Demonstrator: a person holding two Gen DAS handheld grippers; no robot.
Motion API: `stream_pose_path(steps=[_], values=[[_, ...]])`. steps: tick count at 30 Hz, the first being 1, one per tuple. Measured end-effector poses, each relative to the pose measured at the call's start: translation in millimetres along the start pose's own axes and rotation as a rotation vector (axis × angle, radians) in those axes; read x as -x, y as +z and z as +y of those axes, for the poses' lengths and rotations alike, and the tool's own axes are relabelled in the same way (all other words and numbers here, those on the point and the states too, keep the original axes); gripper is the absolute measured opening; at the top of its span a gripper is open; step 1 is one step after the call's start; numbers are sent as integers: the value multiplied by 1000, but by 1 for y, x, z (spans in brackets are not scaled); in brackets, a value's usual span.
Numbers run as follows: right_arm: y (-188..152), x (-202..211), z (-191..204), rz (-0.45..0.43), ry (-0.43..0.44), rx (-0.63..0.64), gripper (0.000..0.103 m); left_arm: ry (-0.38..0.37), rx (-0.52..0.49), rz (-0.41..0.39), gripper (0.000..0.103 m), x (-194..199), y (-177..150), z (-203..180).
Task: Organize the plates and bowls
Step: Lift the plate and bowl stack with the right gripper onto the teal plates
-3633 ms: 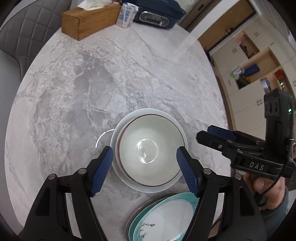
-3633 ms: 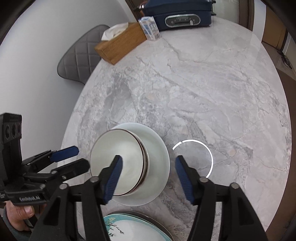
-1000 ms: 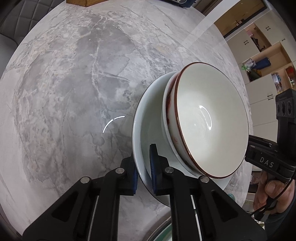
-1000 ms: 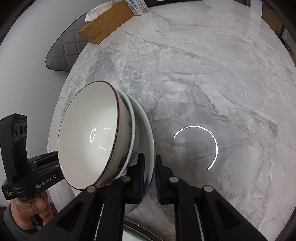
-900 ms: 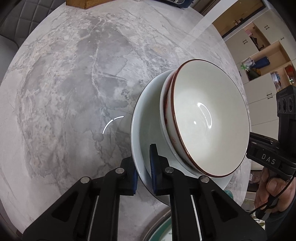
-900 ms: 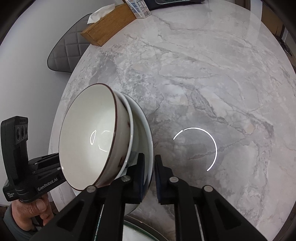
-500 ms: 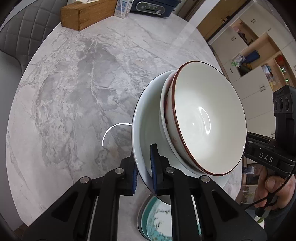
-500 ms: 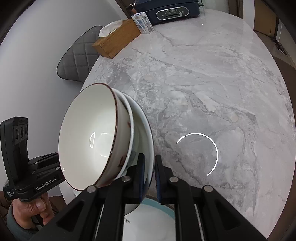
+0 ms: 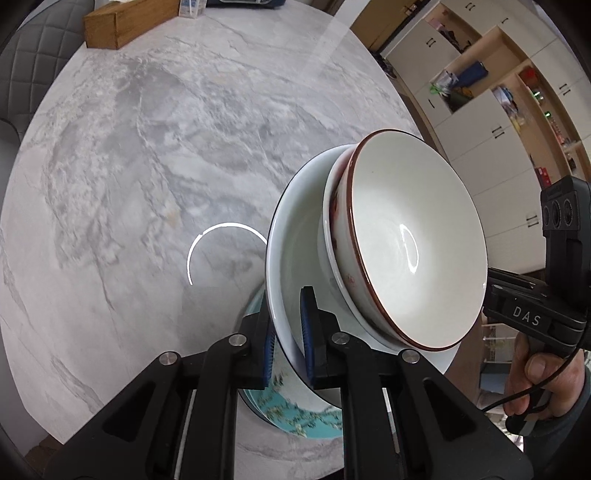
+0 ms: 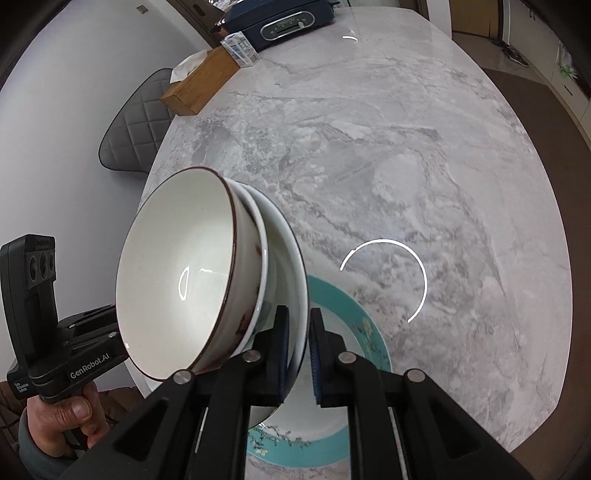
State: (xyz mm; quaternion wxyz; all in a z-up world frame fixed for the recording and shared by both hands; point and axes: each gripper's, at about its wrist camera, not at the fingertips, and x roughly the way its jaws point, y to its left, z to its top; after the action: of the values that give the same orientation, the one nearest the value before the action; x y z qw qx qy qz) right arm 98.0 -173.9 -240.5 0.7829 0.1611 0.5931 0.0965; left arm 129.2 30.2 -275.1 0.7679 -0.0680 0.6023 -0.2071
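Observation:
A white plate (image 9: 295,258) carries a white bowl (image 9: 413,243) with a dark red rim. Both grippers hold the plate in the air by opposite edges. My left gripper (image 9: 287,332) is shut on the plate's near rim. My right gripper (image 10: 297,347) is shut on the plate's rim (image 10: 295,266) on the other side, and the bowl (image 10: 173,280) sits to its left. A teal-rimmed plate (image 10: 354,325) with a flower pattern lies on the marble table right below the held stack; it also shows in the left wrist view (image 9: 295,421).
The round marble table (image 9: 147,147) stretches ahead. At its far end stand a wooden tissue box (image 10: 199,83), a small carton (image 10: 240,50) and a dark blue appliance (image 10: 284,18). A grey quilted chair (image 10: 133,125) stands at the left. Cupboards (image 9: 498,103) line the right.
Both grippers shut on the plate's rim and lifted the plate and bowl off the table. The stack has since moved back over the teal plate near the front edge.

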Motion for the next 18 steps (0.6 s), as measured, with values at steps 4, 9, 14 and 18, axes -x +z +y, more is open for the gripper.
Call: stream_pose_path(steps=[4, 9, 14, 18], values=[[-22, -3, -11, 21, -3, -8, 12, -1, 10, 19, 11, -11, -22, -6], [-36, -11, -20, 49, 5, 10, 13, 23, 38, 25, 11, -22, -42, -10], [-44, -20, -26, 64, 13, 32, 13, 53, 69, 25, 11, -31, -53, -8], [-52, -29, -29, 77, 9, 50, 13, 73, 82, 29, 11, -40, -62, -8]])
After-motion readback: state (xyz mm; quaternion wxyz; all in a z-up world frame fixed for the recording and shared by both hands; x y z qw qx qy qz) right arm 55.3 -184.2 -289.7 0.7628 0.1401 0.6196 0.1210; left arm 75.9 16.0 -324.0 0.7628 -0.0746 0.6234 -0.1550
